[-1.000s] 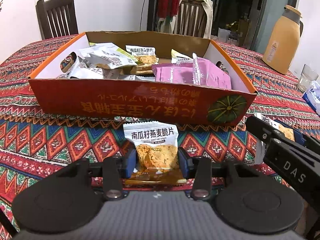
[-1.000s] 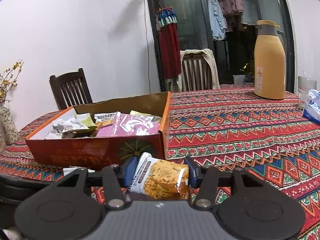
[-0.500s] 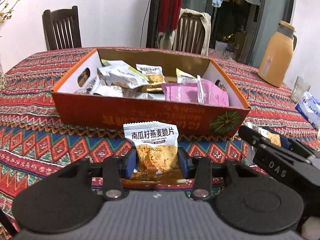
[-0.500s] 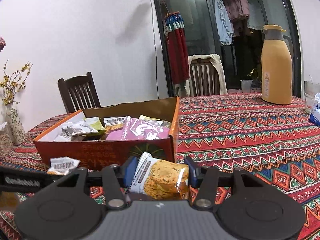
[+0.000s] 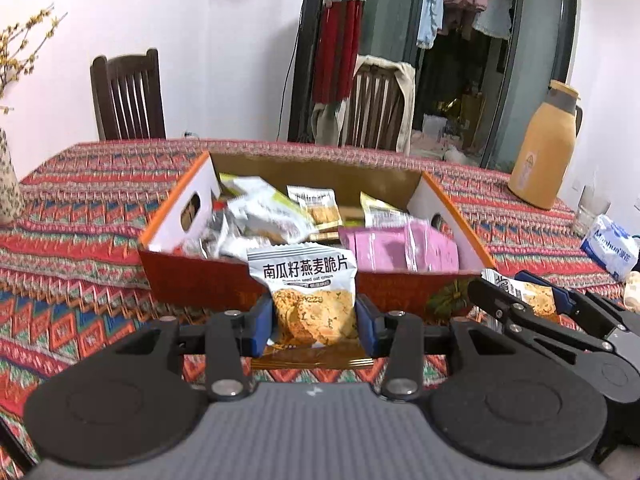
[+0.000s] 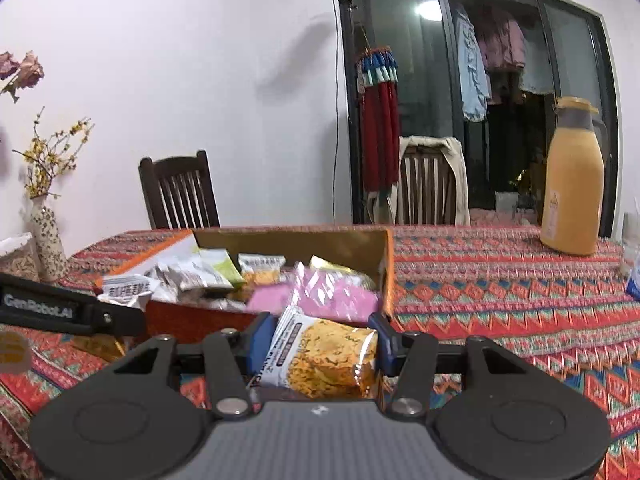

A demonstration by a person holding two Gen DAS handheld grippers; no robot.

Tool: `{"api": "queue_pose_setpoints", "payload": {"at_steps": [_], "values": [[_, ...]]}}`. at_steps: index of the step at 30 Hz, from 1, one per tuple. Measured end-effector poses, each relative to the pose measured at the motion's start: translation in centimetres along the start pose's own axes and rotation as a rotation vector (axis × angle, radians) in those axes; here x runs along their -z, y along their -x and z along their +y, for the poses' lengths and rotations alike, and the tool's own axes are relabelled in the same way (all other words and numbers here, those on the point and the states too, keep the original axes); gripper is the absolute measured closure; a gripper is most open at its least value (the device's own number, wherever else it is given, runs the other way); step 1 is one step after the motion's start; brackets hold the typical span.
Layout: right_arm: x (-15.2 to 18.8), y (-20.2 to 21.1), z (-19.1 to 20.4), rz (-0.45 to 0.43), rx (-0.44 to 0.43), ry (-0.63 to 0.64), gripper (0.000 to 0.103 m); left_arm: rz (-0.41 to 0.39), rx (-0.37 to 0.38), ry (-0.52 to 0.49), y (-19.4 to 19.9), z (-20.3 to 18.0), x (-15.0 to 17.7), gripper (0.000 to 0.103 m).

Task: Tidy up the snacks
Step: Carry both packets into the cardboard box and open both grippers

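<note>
An orange cardboard box with several snack packets, white and pink, stands on the patterned tablecloth. My left gripper is shut on an upright white oat-crisp packet, lifted just in front of the box's near wall. In the right wrist view my right gripper is shut on a second oat-crisp packet, tilted sideways, close to the box's near right corner. The right gripper with its packet also shows at the right of the left wrist view; the left one's arm crosses the left of the right wrist view.
A tan thermos jug stands at the table's far right, with a glass and a blue-and-white tissue pack nearer. A vase with yellow twigs is at the left. Wooden chairs stand behind the table.
Both grippers rose with their packets and came closer to the box; I now see over its near wall from the right wrist view. The grips stayed the same.
</note>
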State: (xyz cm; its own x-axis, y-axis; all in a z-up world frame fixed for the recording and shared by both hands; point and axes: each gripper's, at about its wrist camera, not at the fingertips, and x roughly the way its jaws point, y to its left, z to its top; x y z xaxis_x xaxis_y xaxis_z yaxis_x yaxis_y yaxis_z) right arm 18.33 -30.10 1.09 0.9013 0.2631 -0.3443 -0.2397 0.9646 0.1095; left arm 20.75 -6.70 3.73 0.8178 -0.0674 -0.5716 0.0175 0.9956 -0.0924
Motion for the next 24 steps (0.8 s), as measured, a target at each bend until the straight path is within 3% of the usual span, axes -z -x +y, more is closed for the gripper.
{"api": "queue_pose_setpoints", "payload": {"at_steps": [11,24], "values": [[-5.2,-2.5,3.2,-0.057,0.009,0.026,0.052,-0.097,-0.010,0.007,-0.8,2.4,-4.6,0.059],[-7.2,-10.1,5.1,-0.034,0.086,0.017,0.052,-0.115,-0.056,0.079,-6.9,6.9,-7.5,0.059]]}}
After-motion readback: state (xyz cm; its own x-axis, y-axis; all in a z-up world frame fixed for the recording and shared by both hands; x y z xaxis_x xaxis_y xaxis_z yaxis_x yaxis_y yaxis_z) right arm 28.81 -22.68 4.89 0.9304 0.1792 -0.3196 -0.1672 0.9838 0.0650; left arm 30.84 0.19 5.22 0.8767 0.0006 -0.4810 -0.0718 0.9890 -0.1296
